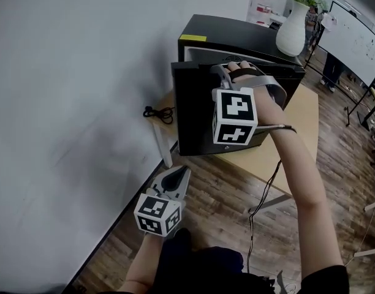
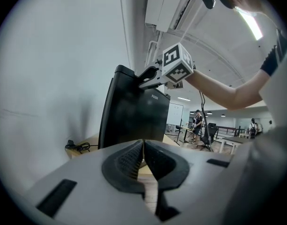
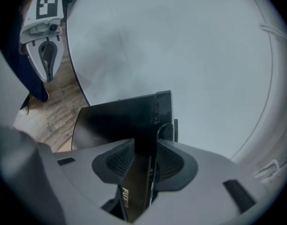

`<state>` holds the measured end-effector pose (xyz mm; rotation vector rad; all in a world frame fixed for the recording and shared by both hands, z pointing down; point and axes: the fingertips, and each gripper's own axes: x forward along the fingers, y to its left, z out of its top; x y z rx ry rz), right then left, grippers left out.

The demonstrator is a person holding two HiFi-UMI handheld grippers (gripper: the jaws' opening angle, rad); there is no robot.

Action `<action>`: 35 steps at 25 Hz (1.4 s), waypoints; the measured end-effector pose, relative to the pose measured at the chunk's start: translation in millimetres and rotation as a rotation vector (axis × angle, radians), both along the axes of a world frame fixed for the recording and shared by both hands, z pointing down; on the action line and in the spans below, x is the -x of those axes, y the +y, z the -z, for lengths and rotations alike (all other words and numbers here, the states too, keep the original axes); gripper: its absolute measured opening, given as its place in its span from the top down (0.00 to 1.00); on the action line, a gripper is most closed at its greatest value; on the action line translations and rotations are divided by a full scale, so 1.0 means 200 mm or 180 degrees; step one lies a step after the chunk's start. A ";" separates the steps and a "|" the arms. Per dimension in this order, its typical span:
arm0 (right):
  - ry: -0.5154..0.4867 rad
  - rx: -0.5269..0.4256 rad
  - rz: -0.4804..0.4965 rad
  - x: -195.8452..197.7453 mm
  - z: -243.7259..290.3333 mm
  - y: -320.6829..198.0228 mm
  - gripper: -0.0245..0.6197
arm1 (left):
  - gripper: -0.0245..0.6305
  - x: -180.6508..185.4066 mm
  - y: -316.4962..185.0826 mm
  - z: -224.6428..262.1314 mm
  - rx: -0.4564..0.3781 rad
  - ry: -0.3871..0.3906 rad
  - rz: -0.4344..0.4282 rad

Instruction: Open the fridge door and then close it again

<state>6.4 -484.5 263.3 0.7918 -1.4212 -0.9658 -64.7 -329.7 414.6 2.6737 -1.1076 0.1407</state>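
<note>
My right gripper [image 3: 146,150] is clamped on the door [image 1: 193,118] at its top edge, and it's ajar, I think. Left gripper [image 1: 179,177] low, jaws together, empty.

right gripper [image 3: 144,148] tight on fridge door [image 3: 119,120]

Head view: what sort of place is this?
Probably an open office or lab workspace: a whiteboard, desks and an office chair further back, a small fridge on a wooden table.
</note>
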 end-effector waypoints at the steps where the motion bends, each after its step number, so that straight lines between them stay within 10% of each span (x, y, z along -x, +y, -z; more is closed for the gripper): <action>1: -0.0003 0.0010 -0.0039 0.00 0.00 -0.04 0.77 | 0.95 0.02 -0.03 0.00 -0.0001 0.0003 -0.0004; 26: -0.0142 -0.0172 -0.0745 -0.06 0.00 -0.49 0.76 | 0.95 0.27 -0.23 0.01 -0.0075 0.0075 -0.0030; 35: -0.0514 -0.0951 -0.0669 -0.10 0.05 -0.39 0.77 | 0.95 0.30 -0.12 0.05 -0.0107 0.0066 -0.0044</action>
